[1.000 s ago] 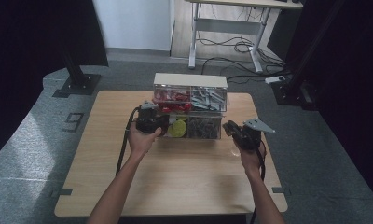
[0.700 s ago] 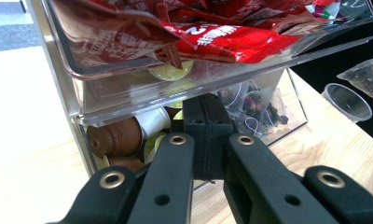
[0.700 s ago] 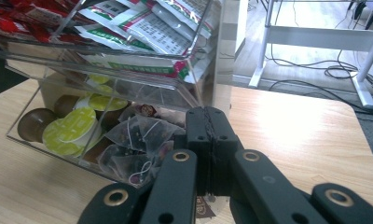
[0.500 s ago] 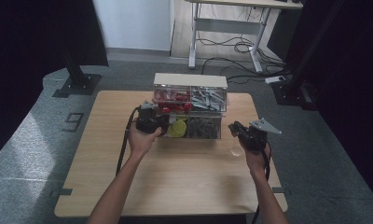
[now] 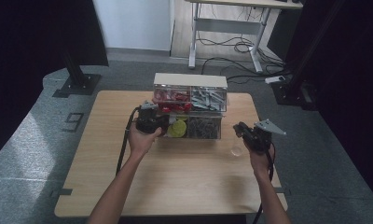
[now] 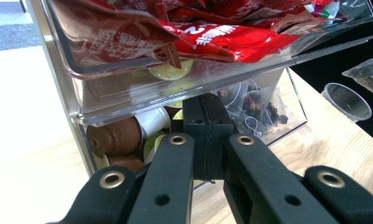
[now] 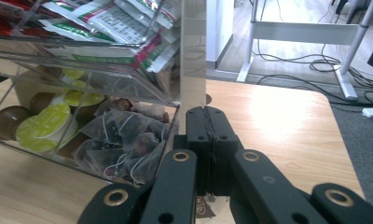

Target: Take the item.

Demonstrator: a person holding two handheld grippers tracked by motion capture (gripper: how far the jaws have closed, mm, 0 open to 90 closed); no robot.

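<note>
Showing: a person at a wooden bench [image 5: 175,182] with a gripper in each hand, working at a clear organiser [image 5: 190,106].
Organiser: two-tier clear plastic unit standing at the far middle of the bench, flat pale top.
Upper tier: red sachets [image 6: 231,35] on the person's left side, green-and-white sachets [image 7: 114,21] on the right side.
Lower tier: coffee capsules [image 6: 114,135], brown and yellow-green, on the left; mesh tea bags [image 7: 124,140] on the right.
Left gripper [image 5: 149,121]: clenched, jaws pressed together with nothing between them; tips at the front of the lower left compartment, just under the edge of the upper tray, capsules directly ahead.
Right gripper [image 5: 250,135]: clenched; a dark scrap shows under the jaws in the right gripper view, but whether it is gripped cannot be told. It is held off the organiser's right front corner, near but not touching.
Cup [image 5: 237,150]: small clear plastic cup upright on the bench, just beside the right gripper, in front of the organiser's right end.
</note>
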